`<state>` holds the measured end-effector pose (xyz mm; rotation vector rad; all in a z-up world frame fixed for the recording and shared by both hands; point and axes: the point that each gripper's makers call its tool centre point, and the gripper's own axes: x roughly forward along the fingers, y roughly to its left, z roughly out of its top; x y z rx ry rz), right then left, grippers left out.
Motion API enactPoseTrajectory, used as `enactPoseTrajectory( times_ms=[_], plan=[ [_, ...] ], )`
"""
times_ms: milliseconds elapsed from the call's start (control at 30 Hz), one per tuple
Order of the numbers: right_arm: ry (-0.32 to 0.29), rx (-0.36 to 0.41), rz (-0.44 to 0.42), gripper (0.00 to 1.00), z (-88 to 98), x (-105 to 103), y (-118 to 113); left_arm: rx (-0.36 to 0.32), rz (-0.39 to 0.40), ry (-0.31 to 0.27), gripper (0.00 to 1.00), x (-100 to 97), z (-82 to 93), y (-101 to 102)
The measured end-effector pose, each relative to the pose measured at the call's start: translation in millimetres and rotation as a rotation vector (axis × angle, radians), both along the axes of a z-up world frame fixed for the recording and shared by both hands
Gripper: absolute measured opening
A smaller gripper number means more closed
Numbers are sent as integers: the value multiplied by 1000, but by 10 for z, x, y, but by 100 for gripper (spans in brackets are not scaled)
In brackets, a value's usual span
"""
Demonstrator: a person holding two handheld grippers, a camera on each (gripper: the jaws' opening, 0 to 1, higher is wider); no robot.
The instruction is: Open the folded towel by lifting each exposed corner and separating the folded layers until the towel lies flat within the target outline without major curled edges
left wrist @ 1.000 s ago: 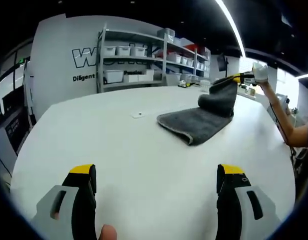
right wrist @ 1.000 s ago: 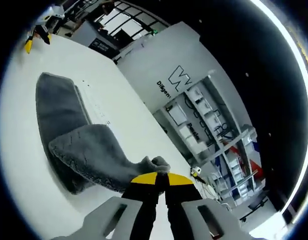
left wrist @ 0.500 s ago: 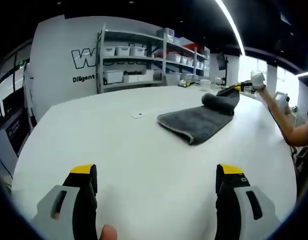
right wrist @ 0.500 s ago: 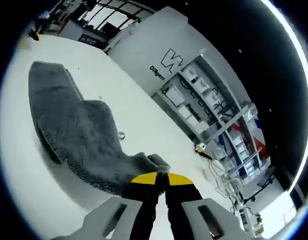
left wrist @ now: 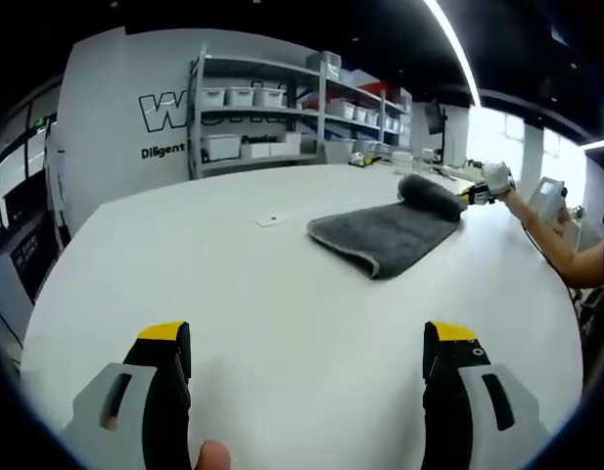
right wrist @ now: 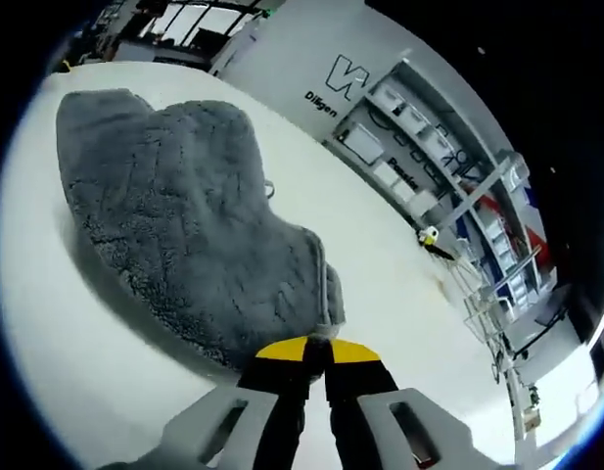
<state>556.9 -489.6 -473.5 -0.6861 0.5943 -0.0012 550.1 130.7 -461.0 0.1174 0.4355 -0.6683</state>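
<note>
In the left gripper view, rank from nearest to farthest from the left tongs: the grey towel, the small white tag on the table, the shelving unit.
1. Grey towel, ahead and right on the table.
2. Small white tag, just beyond, ahead and centre.
3. Shelving unit, far back past the table edge.

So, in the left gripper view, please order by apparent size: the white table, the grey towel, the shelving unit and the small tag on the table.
1. white table, largest.
2. shelving unit and grey towel look similar; the shelving stands farther away, so I do not rank them.
3. small tag, smallest.
</note>
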Motion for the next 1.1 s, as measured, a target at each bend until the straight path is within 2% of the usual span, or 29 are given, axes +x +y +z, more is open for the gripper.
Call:
enactPoseTrajectory(
  times_ms=[167,267,400,500,633,733,800,867,967,1000,1100],
  plan=[
    [24,21,-18,5,-85,-29,15,-1,-3,-7,97,-2,27,-8],
    [0,44,-49,12,-54,-37,-9,-2,-5,-10,97,-5,43,-16],
    [-35,76,-95,33,55,-52,-71,-2,-8,-17,97,-7,70,-26],
    [-48,157,-117,46,113,-80,-56,0,-16,-16,98,-17,67,-41],
    [-69,171,-139,81,190,-90,-57,4,-17,-13,98,-20,51,-48],
    [-60,178,-131,89,220,-112,-28,3,-15,-10,98,-20,44,-46],
    [-58,220,-84,97,223,-82,89,6,-13,-9,98,-17,38,-42],
    [-71,285,-22,99,262,-59,277,8,-13,-9,98,-14,37,-38],
    [-104,446,57,99,388,-71,569,8,-12,-9,98,-14,36,-39],
    [-113,474,74,99,431,-96,634,7,-12,-9,98,-13,35,-40],
    [-99,456,87,99,471,-180,695,9,-10,-6,98,-13,24,-38]
  ],
)
